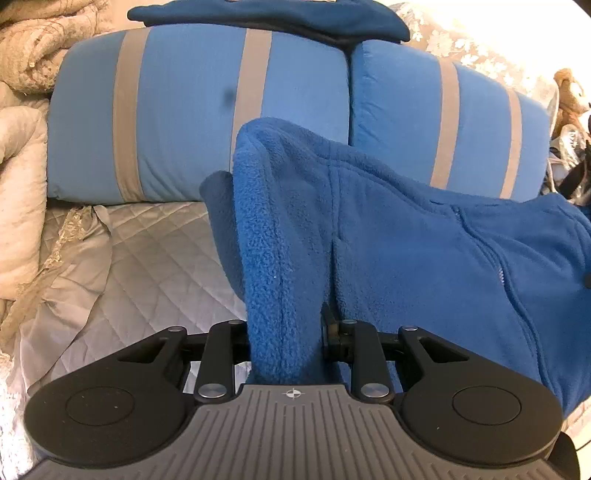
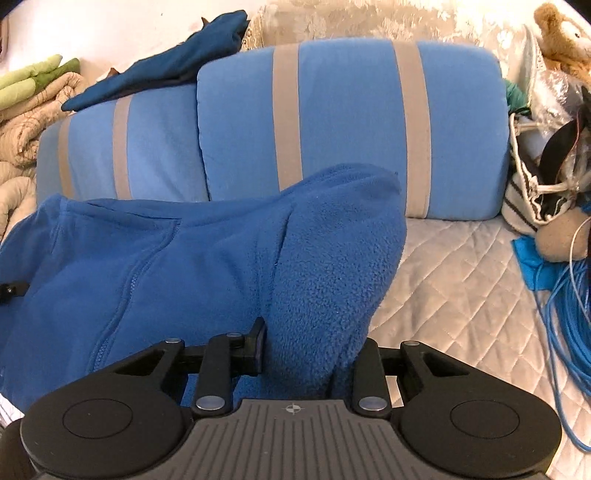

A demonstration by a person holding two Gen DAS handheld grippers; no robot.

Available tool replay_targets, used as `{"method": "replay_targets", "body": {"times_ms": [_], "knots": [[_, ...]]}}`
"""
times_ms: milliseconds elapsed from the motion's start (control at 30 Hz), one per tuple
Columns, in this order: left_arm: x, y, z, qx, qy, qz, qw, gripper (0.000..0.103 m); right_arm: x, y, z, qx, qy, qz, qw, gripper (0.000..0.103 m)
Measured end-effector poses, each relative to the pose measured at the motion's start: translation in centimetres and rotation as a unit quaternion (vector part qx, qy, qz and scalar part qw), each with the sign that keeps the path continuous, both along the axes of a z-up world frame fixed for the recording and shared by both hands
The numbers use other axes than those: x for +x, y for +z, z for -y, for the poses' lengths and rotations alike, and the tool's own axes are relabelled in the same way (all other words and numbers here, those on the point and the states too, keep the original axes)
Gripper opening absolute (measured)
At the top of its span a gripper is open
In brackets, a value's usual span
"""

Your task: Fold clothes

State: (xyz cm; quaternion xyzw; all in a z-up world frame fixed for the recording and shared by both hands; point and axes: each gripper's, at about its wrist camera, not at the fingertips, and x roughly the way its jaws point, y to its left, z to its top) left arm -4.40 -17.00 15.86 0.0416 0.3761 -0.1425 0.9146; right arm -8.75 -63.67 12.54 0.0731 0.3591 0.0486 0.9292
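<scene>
A bright blue fleece jacket (image 1: 424,251) with a zipper hangs stretched between both grippers above a quilted bed. My left gripper (image 1: 288,332) is shut on the jacket's left edge; the fabric bunches up between its fingers and hides the left finger. The same blue fleece jacket (image 2: 166,266) fills the left of the right wrist view. My right gripper (image 2: 306,347) is shut on its right edge, a thick fold rising between the fingers and covering the right one. A dark navy garment (image 1: 266,14) lies folded on top of the pillows, seen also as the navy garment (image 2: 166,62).
Two blue pillows with grey stripes (image 1: 199,110) (image 2: 351,122) stand behind the jacket. A beige quilted bedspread (image 1: 147,266) (image 2: 461,280) lies below. Rolled beige blankets (image 1: 22,129) sit left. Blue cable coils (image 2: 569,332), a striped bag (image 2: 532,184) and a plush toy (image 2: 561,33) crowd the right.
</scene>
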Motion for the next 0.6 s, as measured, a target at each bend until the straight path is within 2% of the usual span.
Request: {"method": "replay_targets", "body": {"times_ms": [100,233,333,433,500,533,567,600], "knots": [[-0.5,-0.8,-0.4,0.006,0.000,-0.001,1.0000,0.026,-0.1,0.0,-0.8,-0.008,0.000,-0.004,1.000,0.030],[0.2,-0.3,-2.2,0.018,0.029,0.000,0.9994,0.026,0.0,-0.3,-2.6,-0.019,0.010,-0.003,1.000,0.030],[0.7,0.0,-3.6,0.026,0.051,0.002,0.9983,0.026,0.7,0.8,-5.2,-0.028,0.025,0.015,0.999,0.030],[1.7,3.2,-6.7,0.038,0.089,0.030,0.9949,0.026,2.4,3.5,-8.8,-0.041,0.054,0.053,0.996,0.030],[3.3,5.8,-9.1,0.055,0.125,0.056,0.9891,0.026,4.0,5.8,-11.5,-0.046,0.075,0.083,0.993,0.030],[4.3,7.0,-10.2,0.066,0.146,0.069,0.9847,0.028,5.0,7.0,-13.1,-0.047,0.085,0.099,0.990,0.032],[5.4,8.2,-11.4,0.078,0.167,0.082,0.9795,0.036,6.4,7.8,-15.0,-0.059,0.093,0.120,0.987,0.037],[7.0,8.7,-12.2,0.108,0.190,0.100,0.9708,0.051,7.9,8.3,-17.1,-0.084,0.098,0.144,0.981,0.057]]}}
